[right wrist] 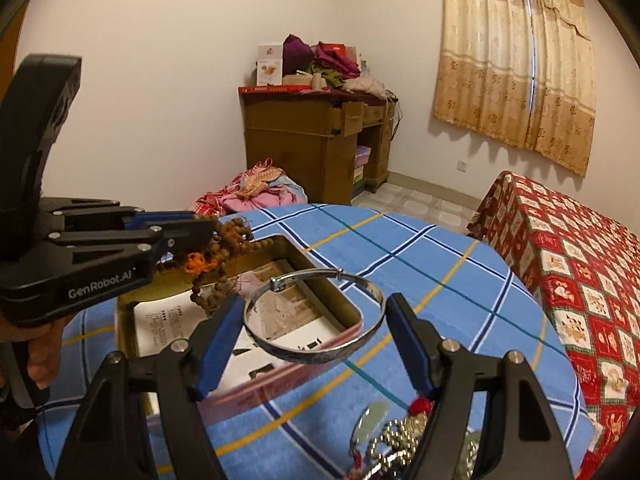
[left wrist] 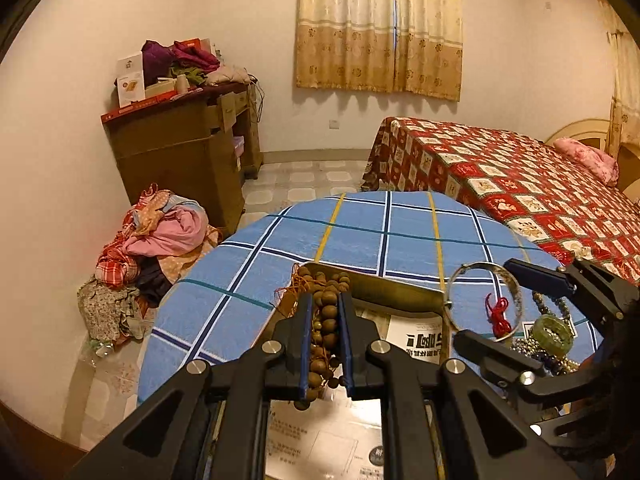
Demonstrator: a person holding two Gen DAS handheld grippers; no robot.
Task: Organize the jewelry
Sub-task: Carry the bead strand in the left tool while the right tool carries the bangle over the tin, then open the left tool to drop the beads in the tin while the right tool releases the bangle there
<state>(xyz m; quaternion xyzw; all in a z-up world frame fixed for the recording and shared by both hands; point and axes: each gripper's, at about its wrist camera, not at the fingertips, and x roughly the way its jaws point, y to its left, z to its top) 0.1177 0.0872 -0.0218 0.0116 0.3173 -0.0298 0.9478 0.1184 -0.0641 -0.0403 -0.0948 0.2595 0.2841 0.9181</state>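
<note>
My left gripper [left wrist: 326, 298] is shut on a string of brown wooden beads [left wrist: 329, 312] with an orange tassel, which hangs over the far end of an open gold tin box [left wrist: 392, 292]. In the right wrist view the same beads [right wrist: 230, 232] dangle from the left gripper [right wrist: 208, 222] above the box [right wrist: 298, 254]. A silver bangle [right wrist: 316, 354] is held flat between the blue pads of my right gripper [right wrist: 315, 302], above the box's near corner. From the left wrist, the right gripper [left wrist: 484, 302] and bangle [left wrist: 480, 265] show at the right.
The box lies on a round table with a blue plaid cloth [left wrist: 360, 232]. A heap of jewelry with a jade pendant [left wrist: 552, 332] sits on the table by the right gripper. A red-covered bed [right wrist: 580, 272], a wooden desk [left wrist: 180, 140] and a clothes pile [left wrist: 160, 240] stand beyond.
</note>
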